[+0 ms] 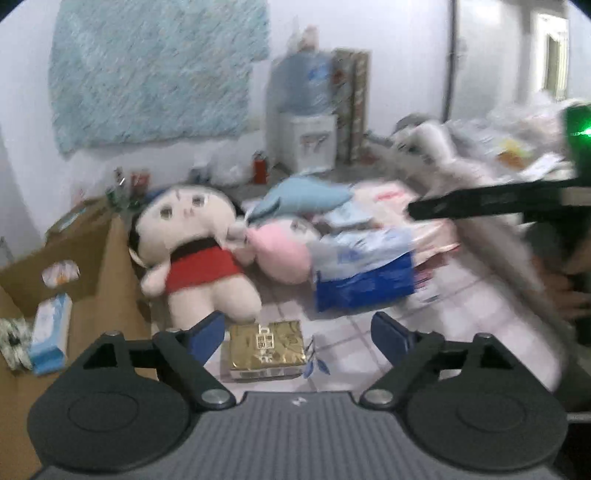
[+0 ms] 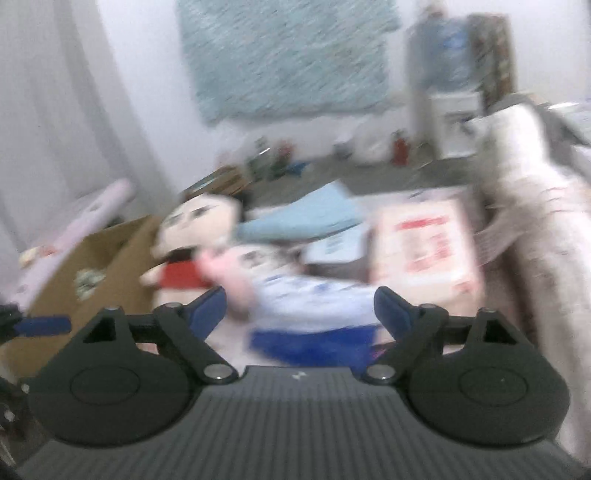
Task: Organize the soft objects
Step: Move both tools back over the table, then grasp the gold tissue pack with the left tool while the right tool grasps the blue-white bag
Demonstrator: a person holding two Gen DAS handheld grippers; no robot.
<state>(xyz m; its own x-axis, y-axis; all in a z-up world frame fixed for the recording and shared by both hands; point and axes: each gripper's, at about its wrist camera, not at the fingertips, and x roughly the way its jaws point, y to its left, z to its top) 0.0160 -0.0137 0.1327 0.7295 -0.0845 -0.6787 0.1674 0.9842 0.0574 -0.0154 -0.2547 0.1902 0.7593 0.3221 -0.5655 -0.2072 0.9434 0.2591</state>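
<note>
White walls (image 1: 155,22), a shaggy blue rug (image 1: 159,70) hung up, pale tiled floor (image 1: 354,332).

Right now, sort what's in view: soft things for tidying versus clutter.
For the job: doll in red dress, pink plush, blue plush, grey furry toy.
Just lying about: gold packet, cardboard box, water dispenser.

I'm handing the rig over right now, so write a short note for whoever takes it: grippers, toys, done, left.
Left hand-held gripper: open, empty.
Right hand-held gripper: open, empty.
Doll in red dress, pink plush and light blue plush lie on the floor beside the cardboard box; blue and white pack next to them.
Done: cannot tell.
Left: all three toys are outside the box.
</note>
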